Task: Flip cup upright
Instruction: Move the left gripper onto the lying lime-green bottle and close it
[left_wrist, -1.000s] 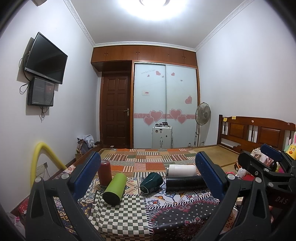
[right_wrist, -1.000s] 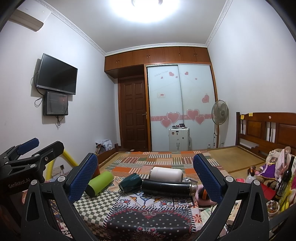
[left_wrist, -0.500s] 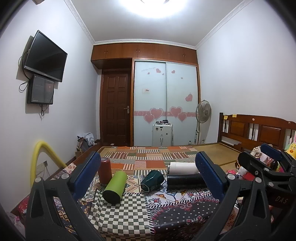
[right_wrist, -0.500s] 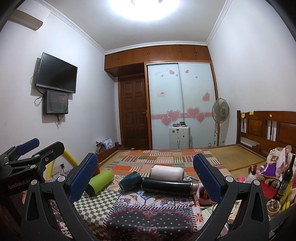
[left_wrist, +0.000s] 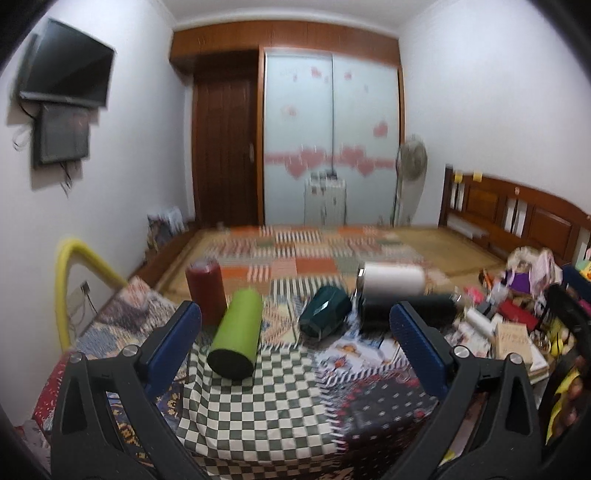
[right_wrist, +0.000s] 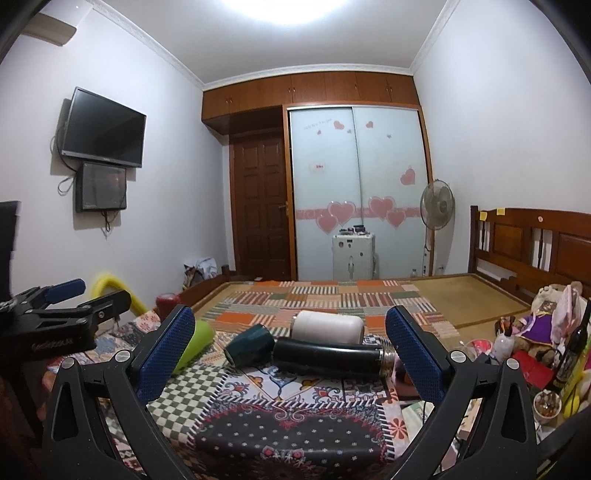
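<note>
Patchwork cloth (left_wrist: 258, 406) over table, blurred left view, green cup (left_wrist: 236, 338) on its side between spread jaws of left gripper (left_wrist: 295, 343), red cup (left_wrist: 205, 291) upright behind; right view, right gripper (right_wrist: 290, 354) spread, empty, black flask (right_wrist: 328, 356) lying ahead, wardrobe (right_wrist: 354, 192) beyond.

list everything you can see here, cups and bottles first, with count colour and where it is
lime green cup: 1, lying on its side, left on checked cloth
red cup: 1, upright, behind the green one
dark green cup: 1, on its side, centre
white flask: 1, lying, behind the black one
black flask: 1, lying, steel neck to the right
patterned tablecloth: 1, multicolour
fan: 1, by the wardrobe
television: 1, black, left wall
left gripper: 1, blue pads, open
right gripper: 1, blue pads, open
</note>
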